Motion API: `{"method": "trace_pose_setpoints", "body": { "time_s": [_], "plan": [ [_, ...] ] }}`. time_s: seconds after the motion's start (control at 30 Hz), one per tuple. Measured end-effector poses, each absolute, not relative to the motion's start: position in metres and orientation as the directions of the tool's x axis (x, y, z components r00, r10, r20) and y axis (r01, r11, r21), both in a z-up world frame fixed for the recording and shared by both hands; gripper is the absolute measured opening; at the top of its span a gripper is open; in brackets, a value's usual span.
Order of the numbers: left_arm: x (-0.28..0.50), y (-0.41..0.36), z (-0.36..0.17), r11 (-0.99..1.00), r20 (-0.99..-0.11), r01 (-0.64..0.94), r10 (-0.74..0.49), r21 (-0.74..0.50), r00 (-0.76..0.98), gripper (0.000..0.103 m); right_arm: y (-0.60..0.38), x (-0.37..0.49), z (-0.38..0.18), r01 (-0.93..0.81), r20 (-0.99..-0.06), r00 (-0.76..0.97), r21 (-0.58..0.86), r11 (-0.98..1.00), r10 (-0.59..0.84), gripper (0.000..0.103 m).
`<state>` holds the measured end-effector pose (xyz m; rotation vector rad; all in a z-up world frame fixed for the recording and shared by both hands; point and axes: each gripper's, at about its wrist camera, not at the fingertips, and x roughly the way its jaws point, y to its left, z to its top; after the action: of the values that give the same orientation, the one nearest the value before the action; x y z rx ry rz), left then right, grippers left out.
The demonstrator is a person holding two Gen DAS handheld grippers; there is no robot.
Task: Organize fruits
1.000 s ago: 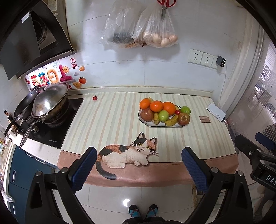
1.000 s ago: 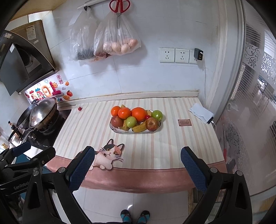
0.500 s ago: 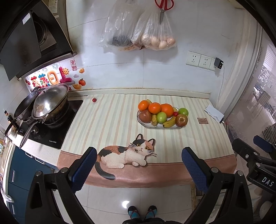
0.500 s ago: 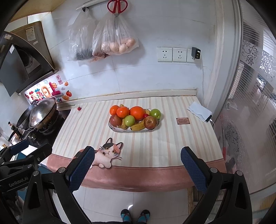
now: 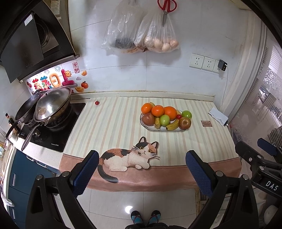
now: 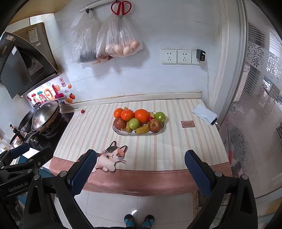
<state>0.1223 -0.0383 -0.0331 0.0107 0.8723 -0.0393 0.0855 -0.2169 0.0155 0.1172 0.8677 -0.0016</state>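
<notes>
1. Both grippers are held out in front of the counter, above the floor tiles, well back from the fruit. The left gripper (image 5: 141, 169) has its jaws spread wide with nothing between them, and the right gripper (image 6: 140, 169) is the same: wide open, empty.
2. The fruit all sits piled on one plate (image 6: 123, 133) toward the back middle of the striped cloth (image 6: 176, 149) that covers the counter.
3. On the plate: three oranges (image 6: 141, 115) along the back, a green apple (image 6: 134, 123) in the middle front, another green apple at the back right, a red apple (image 6: 155, 125) at the front right, a darker red apple (image 6: 119, 123) at the front left, and a banana (image 6: 143, 130) lying along the front edge between the red ones. There's a small red thing tucked in the middle, too small for me to tell what.
4. A cat picture (image 5: 130, 156) is on the near edge of the cloth, between the plate and the grippers.
5. One tiny red tomato-looking thing (image 5: 97, 102) sits alone at the back left of the cloth, well apart from the plate, near the stove.
6. A wok (image 5: 51, 105) with a lid sits on the stove at the left.
7. On the wall, two plastic bags (image 6: 121, 42) and red scissors (image 6: 121, 8) hang above the counter.
8. The person's feet in blue sandals (image 5: 145, 217) show on the floor at the bottom.
</notes>
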Motion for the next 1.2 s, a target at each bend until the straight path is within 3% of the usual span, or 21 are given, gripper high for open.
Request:
{"method": "trace_pose_setpoints", "body": {
  "time_s": [1.2],
  "plan": [
    [0.1173, -0.0417, -0.0306, 0.999, -0.762, 0.033, -0.027, -0.008, 0.647, 0.101, -0.2126, 0.0804, 0.0171, 0.048, -0.758, 0.651, 0.098, 0.994, 0.043, 0.102]
  ]
}}
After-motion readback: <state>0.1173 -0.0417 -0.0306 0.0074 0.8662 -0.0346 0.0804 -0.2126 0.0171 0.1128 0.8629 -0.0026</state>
